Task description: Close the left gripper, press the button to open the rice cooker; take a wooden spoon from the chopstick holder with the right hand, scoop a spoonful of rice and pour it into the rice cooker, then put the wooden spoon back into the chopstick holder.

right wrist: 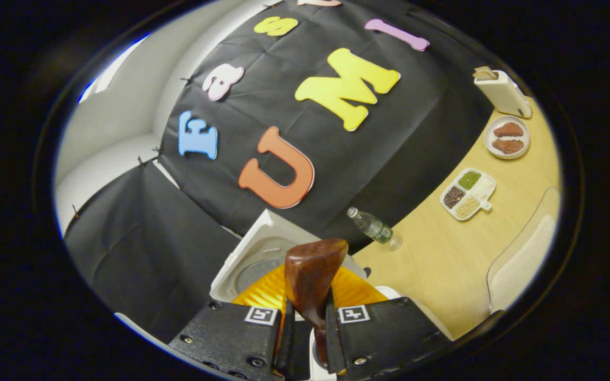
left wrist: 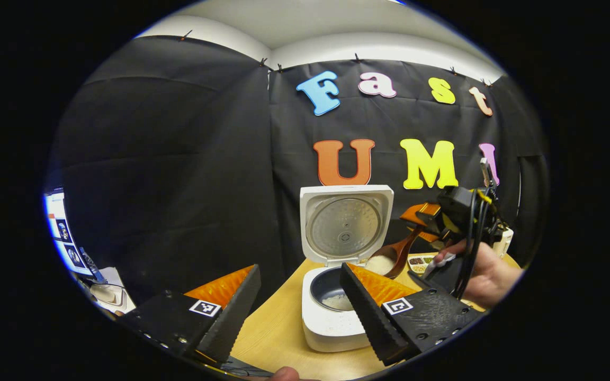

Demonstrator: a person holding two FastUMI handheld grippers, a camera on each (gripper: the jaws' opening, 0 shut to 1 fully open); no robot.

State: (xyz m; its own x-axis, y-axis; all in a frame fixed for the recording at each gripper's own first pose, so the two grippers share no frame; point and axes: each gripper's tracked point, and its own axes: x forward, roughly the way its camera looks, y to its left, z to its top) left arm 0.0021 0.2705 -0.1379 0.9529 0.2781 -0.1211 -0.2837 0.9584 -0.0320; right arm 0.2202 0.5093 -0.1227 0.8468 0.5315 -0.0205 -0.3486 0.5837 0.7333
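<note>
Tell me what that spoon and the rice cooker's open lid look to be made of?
The spoon looks like dark, polished wood: reddish-brown with a soft sheen on the bowl's back. The rice cooker seems to have a glossy white plastic shell, and its raised lid carries a dull grey, metal-looking inner plate with ring ridges.

I am working in a recording booth dressed as a kitchen: black cloth [left wrist: 178, 159] pinned up as the far wall, a pale wooden table [right wrist: 442, 264] near me carrying a rice cooker [left wrist: 337, 296], a plate of food [right wrist: 507, 137], a sectioned dish of grains [right wrist: 467, 193] and a water bottle [right wrist: 373, 227].
</note>
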